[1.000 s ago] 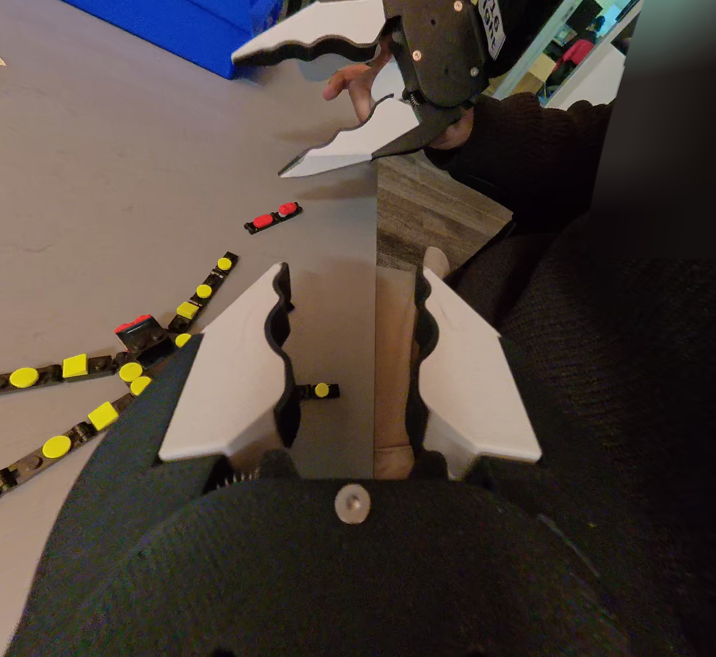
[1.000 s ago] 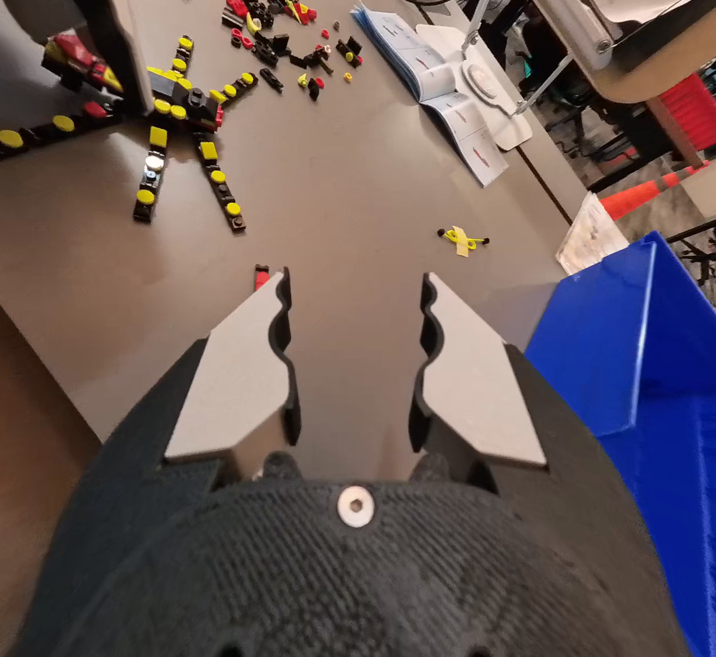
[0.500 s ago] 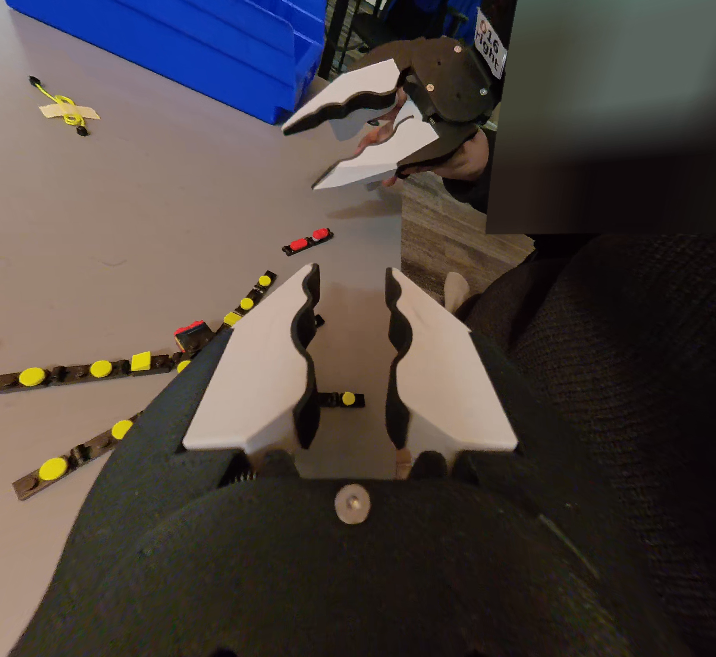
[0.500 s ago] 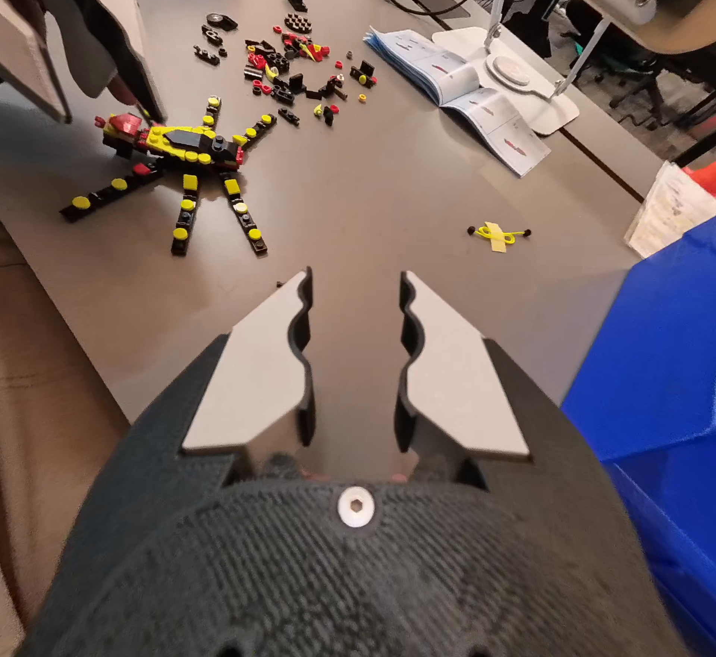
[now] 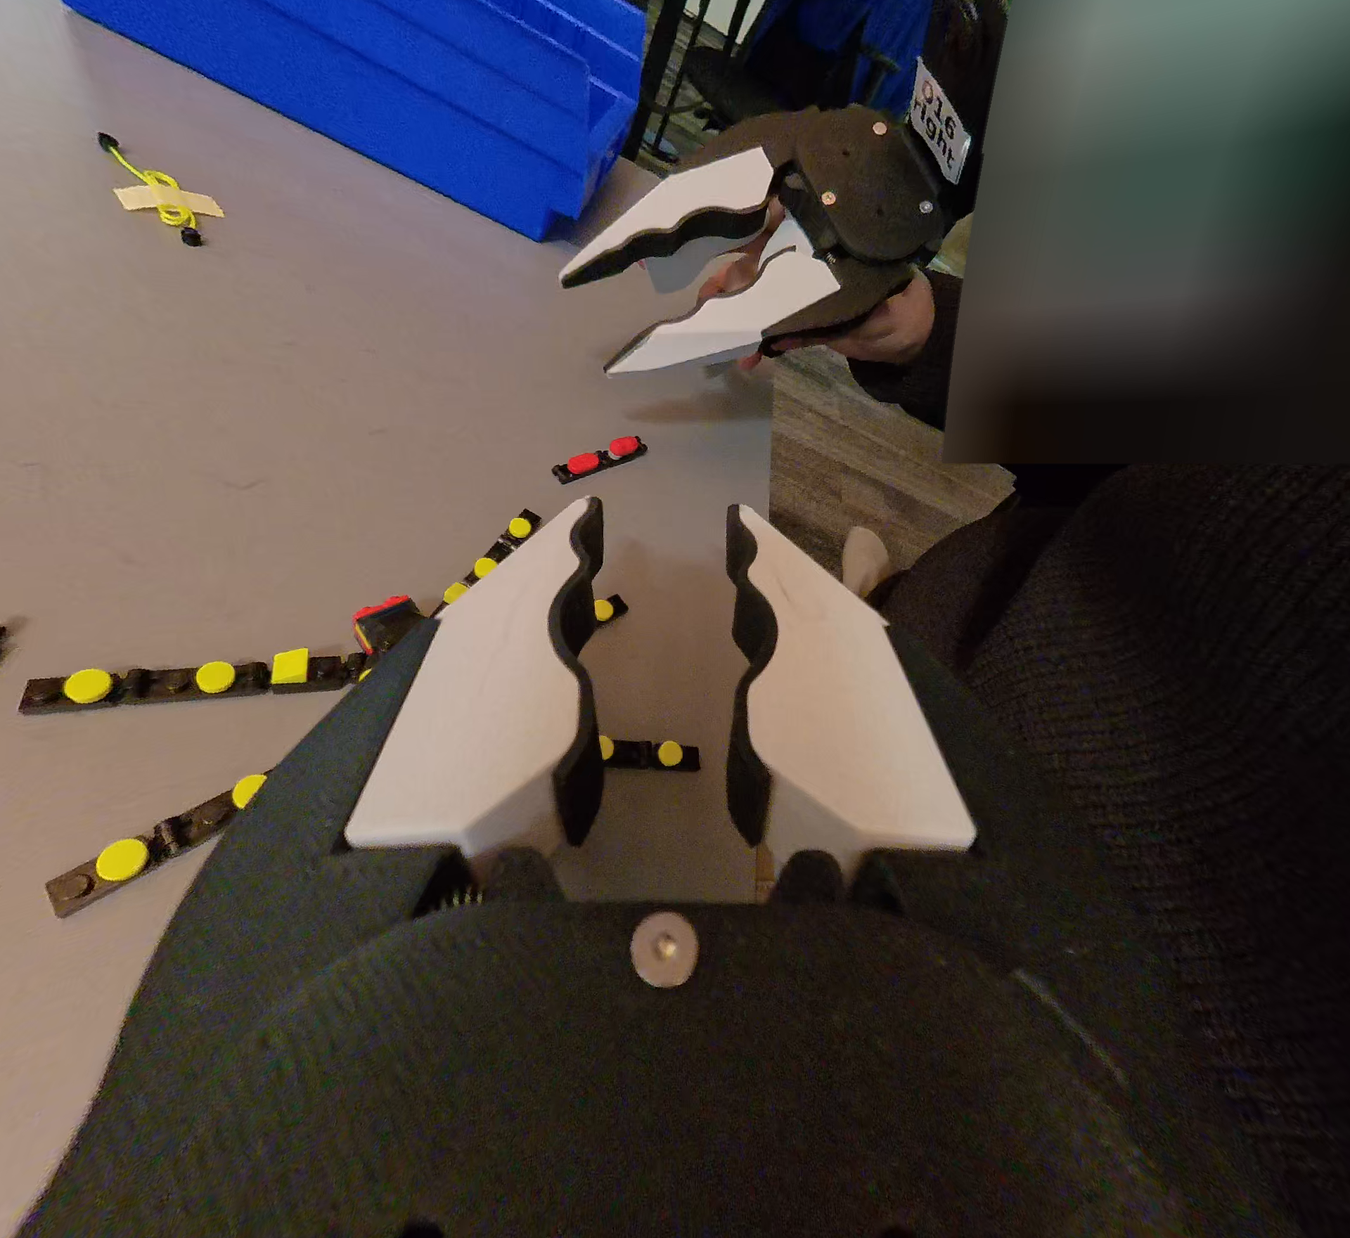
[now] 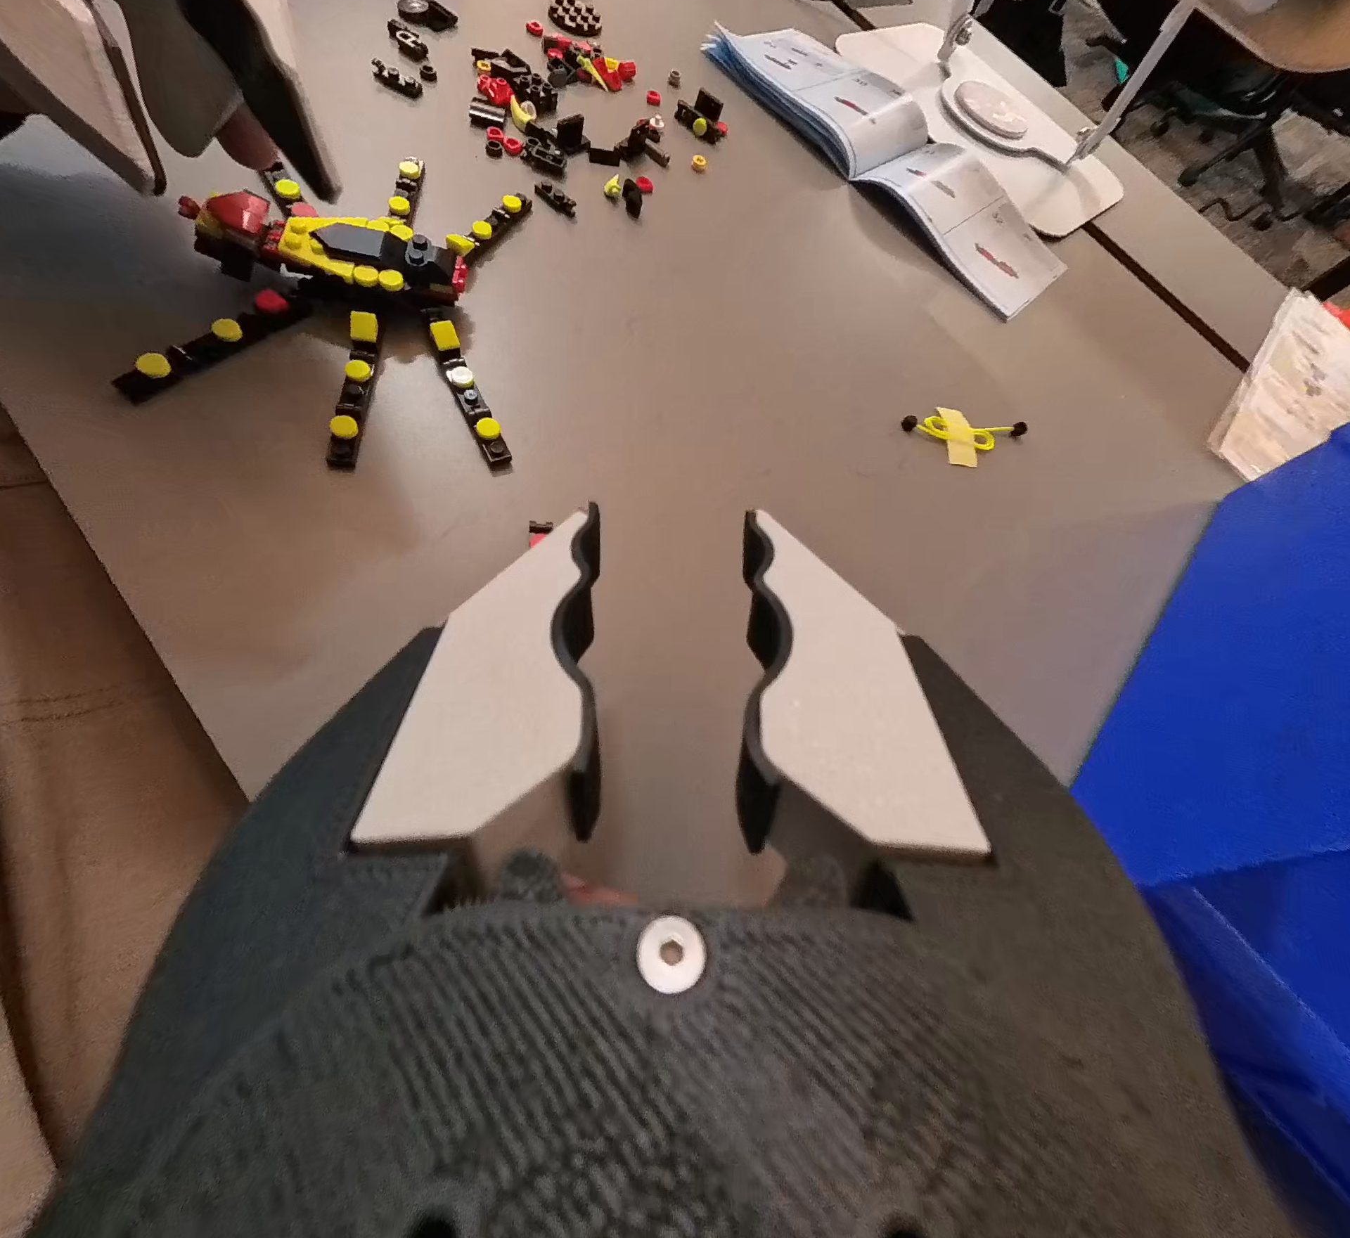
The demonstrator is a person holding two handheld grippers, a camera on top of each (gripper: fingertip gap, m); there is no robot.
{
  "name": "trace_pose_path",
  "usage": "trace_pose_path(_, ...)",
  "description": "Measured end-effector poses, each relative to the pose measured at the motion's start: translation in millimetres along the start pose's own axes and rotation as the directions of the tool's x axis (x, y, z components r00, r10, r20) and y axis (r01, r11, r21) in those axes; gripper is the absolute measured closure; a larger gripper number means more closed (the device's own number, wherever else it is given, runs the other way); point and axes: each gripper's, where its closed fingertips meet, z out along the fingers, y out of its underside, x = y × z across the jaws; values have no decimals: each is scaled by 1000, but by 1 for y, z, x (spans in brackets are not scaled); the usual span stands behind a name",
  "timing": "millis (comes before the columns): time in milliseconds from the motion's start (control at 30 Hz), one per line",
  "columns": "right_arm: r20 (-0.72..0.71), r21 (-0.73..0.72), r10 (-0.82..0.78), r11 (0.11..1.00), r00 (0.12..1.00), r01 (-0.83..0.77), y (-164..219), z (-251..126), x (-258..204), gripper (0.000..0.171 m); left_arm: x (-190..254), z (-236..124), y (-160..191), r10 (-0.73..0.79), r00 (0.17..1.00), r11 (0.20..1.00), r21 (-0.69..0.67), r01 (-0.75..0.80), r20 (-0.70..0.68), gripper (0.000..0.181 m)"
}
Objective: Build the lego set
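A black, yellow and red lego spider model (image 6: 343, 246) stands on the grey table (image 6: 694, 341), its studded black legs spread out; some legs show in the left wrist view (image 5: 190, 681). A small black piece with red studs (image 5: 599, 461) lies near the table edge; it peeks out beside my right finger in the right wrist view (image 6: 539, 531). My left gripper (image 5: 663, 524) is open and empty, hovering over the model's legs; it also shows in the right wrist view (image 6: 241, 188). My right gripper (image 6: 670, 524) is open and empty above the table; it also shows in the left wrist view (image 5: 588, 323).
Several loose lego pieces (image 6: 570, 100) lie beyond the model. An open instruction booklet (image 6: 913, 158) and a white lamp base (image 6: 1001, 122) sit farther back. Blue bins (image 5: 365, 34) stand at the right, also in the right wrist view (image 6: 1242, 692). A taped yellow cord (image 6: 957, 432) lies on the table.
Both grippers have narrowed their jaws partway but stay open and empty. Both have pulled back and up from the table, so more of the model and bins shows.
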Motion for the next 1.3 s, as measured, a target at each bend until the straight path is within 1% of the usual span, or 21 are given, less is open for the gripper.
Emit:
trace_pose_path(367, 1, -14, 12, 1000, 1000, -12, 5, 4, 1, 136, -7, -1, -2, -30, 999, 999, 14, 30, 20, 147)
trace_pose_path(500, -5, -23, 47, 999, 999, -47, 9, 8, 6, 136, -19, -5, -5, -59, 996, 998, 39, 56, 67, 145)
trace_pose_path(567, -14, -15, 91, 996, 996, -92, 8, 10, 9, 136, -31, -9, -14, -101, 989, 993, 78, 92, 107, 144)
trace_pose_path(633, -15, 2, 159, 987, 987, -159, 3, 13, 12, 135, -59, -18, -32, -178, 958, 980, 132, 151, 223, 146)
trace_pose_path(667, -11, 13, 184, 983, 983, -183, -1, 15, 13, 134, -76, -24, -43, -202, 937, 976, 140, 168, 286, 148)
trace_pose_path(700, -9, 20, 190, 982, 982, -190, -3, 16, 15, 134, -97, -28, -52, -209, 913, 977, 113, 180, 350, 147)
trace_pose_path(733, -14, 20, 178, 984, 984, -177, -4, 18, 17, 134, -118, -29, -60, -190, 892, 981, 52, 185, 410, 144)
trace_pose_path(800, -30, 16, 128, 992, 991, -128, -4, 20, 23, 134, -166, -27, -80, -80, 851, 989, -62, 131, 519, 118)
trace_pose_path(833, -26, 17, 114, 993, 993, -114, -4, 20, 25, 135, -200, -28, -92, -2, 792, 992, -98, 78, 610, 106)
trace_pose_path(867, -15, 19, 115, 993, 993, -115, -5, 21, 25, 135, -237, -31, -105, 76, 702, 992, -128, 21, 708, 94)
trace_pose_path(900, 0, 28, 130, 991, 991, -130, -6, 22, 25, 135, -271, -30, -116, 134, 617, 987, -160, -14, 776, 87)
trace_pose_path(933, 20, 40, 150, 988, 988, -151, -9, 22, 24, 135, -299, -26, -122, 140, 553, 985, -172, 5, 822, 89)
trace_pose_path(967, 38, 52, 168, 984, 985, -169, -12, 21, 23, 135, -321, -16, -123, 108, 531, 985, -164, 59, 840, 91)
trace_pose_path(1067, 40, 77, 173, 981, 984, -176, -17, 16, 28, 135, -362, 22, -114, 16, 537, 968, -147, 201, 843, 79)
trace_pose_path(1133, 26, 91, 167, 981, 986, -169, -19, 10, 33, 136, -378, 36, -108, 22, 526, 960, -164, 226, 850, 79)
trace_pose_path(1233, 28, 118, 196, 973, 980, -198, -21, 2, 37, 136, -382, 48, -99, -6, 560, 959, -154, 239, 828, 82)
trace_pose_path(1267, 34, 124, 210, 969, 977, -213, -21, 0, 38, 136, -382, 46, -100, 0, 553, 962, -150, 227, 833, 94)
trace_pose_path(1300, 39, 129, 222, 966, 974, -225, -22, -1, 37, 136, -382, 43, -101, 3, 551, 964, -150, 221, 834, 113)
